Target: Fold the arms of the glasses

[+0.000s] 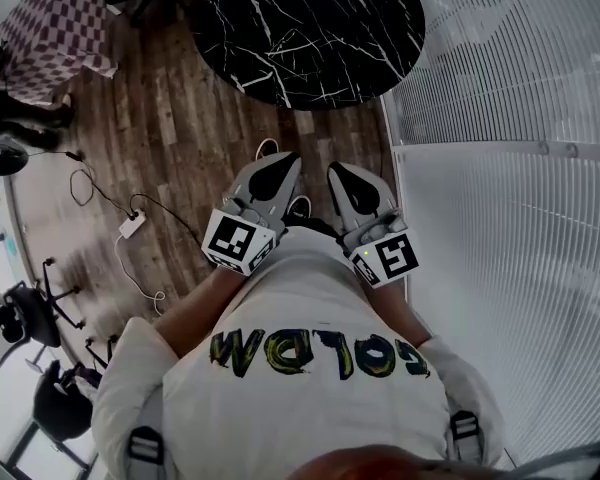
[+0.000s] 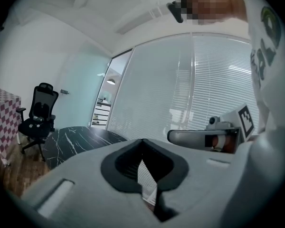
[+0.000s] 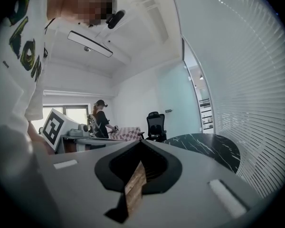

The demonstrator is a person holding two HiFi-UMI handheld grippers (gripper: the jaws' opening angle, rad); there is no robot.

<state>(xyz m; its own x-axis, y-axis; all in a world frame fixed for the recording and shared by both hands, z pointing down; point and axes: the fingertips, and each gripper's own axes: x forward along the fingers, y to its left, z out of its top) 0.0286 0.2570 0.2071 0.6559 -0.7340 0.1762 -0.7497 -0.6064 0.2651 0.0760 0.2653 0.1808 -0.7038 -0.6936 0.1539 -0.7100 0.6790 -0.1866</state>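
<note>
No glasses show in any view. Both grippers are held close to the person's chest and point toward a round black marble table [image 1: 310,28]. In the head view my left gripper [image 1: 278,164] and right gripper [image 1: 342,174] sit side by side over the wooden floor, short of the table. The left gripper [image 2: 142,144] has its grey jaws pressed together with only a thin slit and nothing between them. The right gripper [image 3: 140,145] is likewise shut and empty. The marble table [image 2: 80,137] lies ahead and slightly left in the left gripper view; the same table [image 3: 204,146] lies ahead and right in the right gripper view.
A wall of white blinds [image 1: 510,168] runs along the right. A checkered-cloth table [image 1: 50,28] stands at the far left. A power strip with cables [image 1: 130,226] lies on the wood floor. Office chairs [image 1: 30,313] stand at the left. Another person [image 3: 102,118] stands in the distance.
</note>
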